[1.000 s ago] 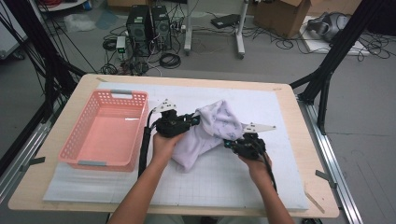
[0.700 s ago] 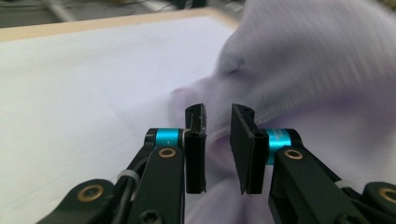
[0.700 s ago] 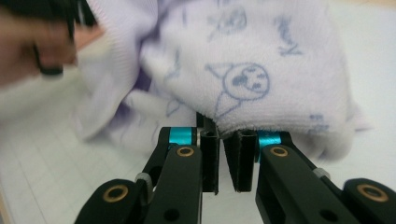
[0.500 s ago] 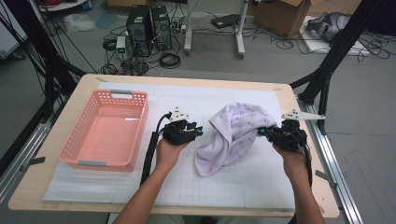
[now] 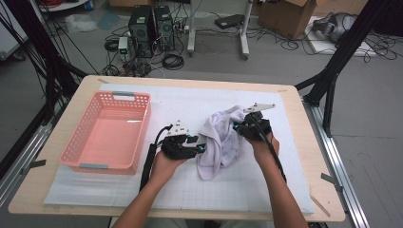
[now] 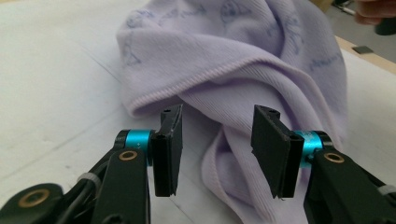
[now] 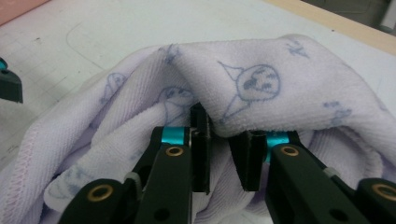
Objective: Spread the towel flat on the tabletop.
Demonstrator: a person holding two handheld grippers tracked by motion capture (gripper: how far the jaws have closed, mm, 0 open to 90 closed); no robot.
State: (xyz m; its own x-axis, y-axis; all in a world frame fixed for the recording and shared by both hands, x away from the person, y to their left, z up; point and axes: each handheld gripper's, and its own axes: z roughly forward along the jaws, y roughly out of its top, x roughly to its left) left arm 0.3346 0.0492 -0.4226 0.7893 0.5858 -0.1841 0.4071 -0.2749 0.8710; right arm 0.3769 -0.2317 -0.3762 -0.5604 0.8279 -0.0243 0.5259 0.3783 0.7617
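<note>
Cloth (image 5: 219, 142) sits crumpled on the white mat, right of the middle of the surface (image 5: 294, 190), well apart from the pink basket (image 5: 107, 135) near the left edge. It is lilac with small drawn figures, bunched and folded over itself, one flap trailing toward the front edge. Judging by that: no fold is made yet and nothing is in the basket, so the work looks early. Spreading or folding is all left, and so is any move to the basket.

My left tool (image 5: 202, 148) lies low over the mat just beside the cloth's left side, pointing right at it. In the left gripper view the tool (image 6: 217, 135) has its jaws about half apart and they have just been opening. A ribbed hem lies in the gap between them, but the pads are not pressing it, so I hold nothing there. Left forearm comes in from the front edge, wrist roughly level.

My right tool (image 5: 236, 129) is at the cloth's right top part, pointing left into it. In the right gripper view the tool (image 7: 219, 149) has a narrow gap, jaws just opened a little. A thick fold edge rests across the jaw tips. I see a gap between the pads and no pinch, so I judge the hold released. Right hand sits a bit higher than the left.
</note>
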